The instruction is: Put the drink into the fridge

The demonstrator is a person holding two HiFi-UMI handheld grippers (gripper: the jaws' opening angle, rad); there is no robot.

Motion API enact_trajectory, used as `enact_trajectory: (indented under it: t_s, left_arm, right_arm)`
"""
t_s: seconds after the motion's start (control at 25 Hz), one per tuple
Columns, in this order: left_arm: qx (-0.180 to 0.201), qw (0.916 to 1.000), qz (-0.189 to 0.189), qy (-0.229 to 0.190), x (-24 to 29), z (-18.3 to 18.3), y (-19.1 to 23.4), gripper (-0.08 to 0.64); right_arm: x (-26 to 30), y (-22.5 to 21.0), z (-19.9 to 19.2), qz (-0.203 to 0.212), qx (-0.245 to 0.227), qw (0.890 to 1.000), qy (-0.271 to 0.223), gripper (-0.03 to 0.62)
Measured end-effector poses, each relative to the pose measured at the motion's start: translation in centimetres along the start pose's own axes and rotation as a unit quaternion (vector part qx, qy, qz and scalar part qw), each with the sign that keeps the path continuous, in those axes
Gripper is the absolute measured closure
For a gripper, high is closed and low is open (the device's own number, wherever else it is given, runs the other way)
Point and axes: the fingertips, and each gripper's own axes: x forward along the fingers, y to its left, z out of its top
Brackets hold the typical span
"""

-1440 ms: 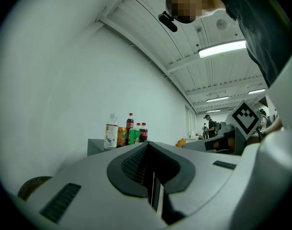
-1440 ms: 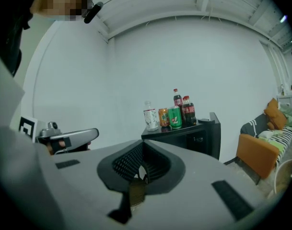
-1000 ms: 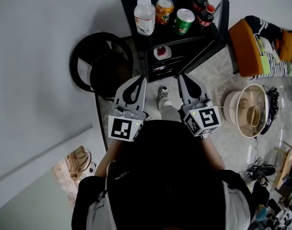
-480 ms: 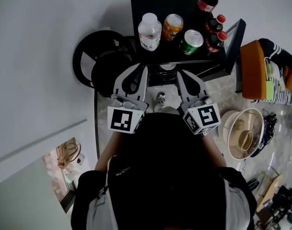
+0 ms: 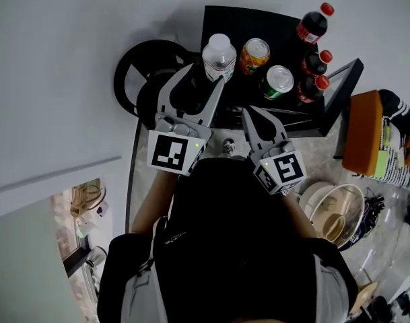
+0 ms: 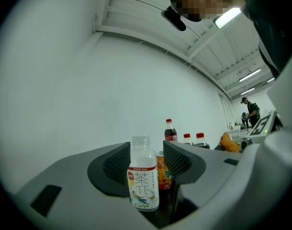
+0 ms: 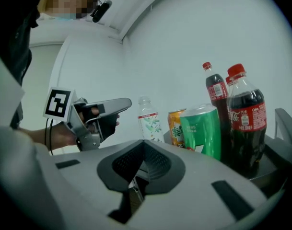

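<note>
The left gripper (image 5: 205, 75) jaws have just been opening and stand apart; the tea bottle (image 5: 219, 54) is just before the gap, untouched, on the black cabinet (image 5: 226, 20) beside two cans (image 5: 254, 54). The right gripper (image 5: 250, 112) is clenched on nothing.

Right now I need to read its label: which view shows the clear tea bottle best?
The left gripper view: the clear tea bottle stands close and central, label facing the camera. The head view shows only its cap and shoulders from above; the right gripper view shows it small and farther off.
</note>
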Motion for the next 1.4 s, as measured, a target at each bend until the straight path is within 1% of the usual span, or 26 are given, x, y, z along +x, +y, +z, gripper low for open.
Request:
enact_trajectory:
  t_s: [0.08, 0.2, 0.28, 0.36, 0.52, 0.68, 0.72, 0.76, 0.8, 1.0, 1.2, 1.32, 1.4]
  left_arm:
    - [0.007, 0.9999, 0.004, 0.013, 1.1, 0.2, 0.3, 0.321]
    - [0.012, 0.9994, -0.006, 0.034, 2.9, 0.4, 0.4, 0.298]
    - [0.013, 0.9988, -0.011, 0.046, 4.0, 0.5, 0.5, 0.298]
    - [0.015, 0.9985, -0.007, 0.051, 4.8, 0.6, 0.7, 0.299]
    - [0.016, 0.9984, -0.003, 0.053, 5.9, 0.8, 0.8, 0.299]
    - [0.009, 0.9980, 0.006, 0.063, 6.3, 0.2, 1.2, 0.301]
    - [0.007, 0.9979, 0.008, 0.063, 6.3, 0.1, 1.3, 0.308]
    - [0.004, 0.9979, 0.011, 0.063, 6.3, 0.0, 1.5, 0.340]
    - [0.002, 0.9979, 0.013, 0.063, 6.2, -0.1, 1.6, 0.368]
    - [-0.009, 0.9984, 0.025, 0.050, 4.7, 0.5, 2.0, 0.371]
    - [-0.009, 0.9995, 0.017, 0.025, 2.5, 1.6, 1.2, 0.373]
    - [-0.009, 0.9998, 0.018, 0.005, 0.6, 2.1, 0.4, 0.373]
    - [-0.006, 0.9999, 0.011, -0.008, -0.5, 2.3, -0.5, 0.373]
  right_arm:
    - [0.2, -0.1, 0.0, 0.007, 0.005, 1.000, 0.000, 0.578]
    - [0.1, -0.1, -0.2, 0.013, 0.003, 1.000, 0.002, 0.578]
    - [-0.1, -0.3, -0.4, 0.013, -0.007, 1.000, 0.005, 0.578]
    - [-0.3, -0.6, -0.4, 0.009, -0.013, 1.000, 0.003, 0.578]
    - [-0.9, -1.6, -0.4, -0.010, -0.009, 1.000, -0.004, 0.578]
    - [-1.5, -2.1, -0.7, -0.023, -0.008, 1.000, -0.006, 0.577]
    - [-1.6, -2.2, -0.8, -0.024, -0.010, 1.000, -0.004, 0.578]
    - [-1.6, -2.3, -1.0, -0.025, -0.012, 1.000, -0.002, 0.578]
    - [-1.7, -2.3, -1.0, -0.026, -0.014, 1.000, -0.001, 0.578]
    - [-2.2, -1.4, -1.2, -0.019, -0.018, 1.000, -0.001, 0.578]
    - [-2.2, -0.7, -1.8, -0.013, -0.014, 1.000, 0.006, 0.578]
    - [-2.5, -0.2, -2.1, -0.010, -0.020, 1.000, 0.011, 0.578]
    - [-2.9, 0.0, -2.2, -0.011, -0.023, 1.000, 0.009, 0.578]
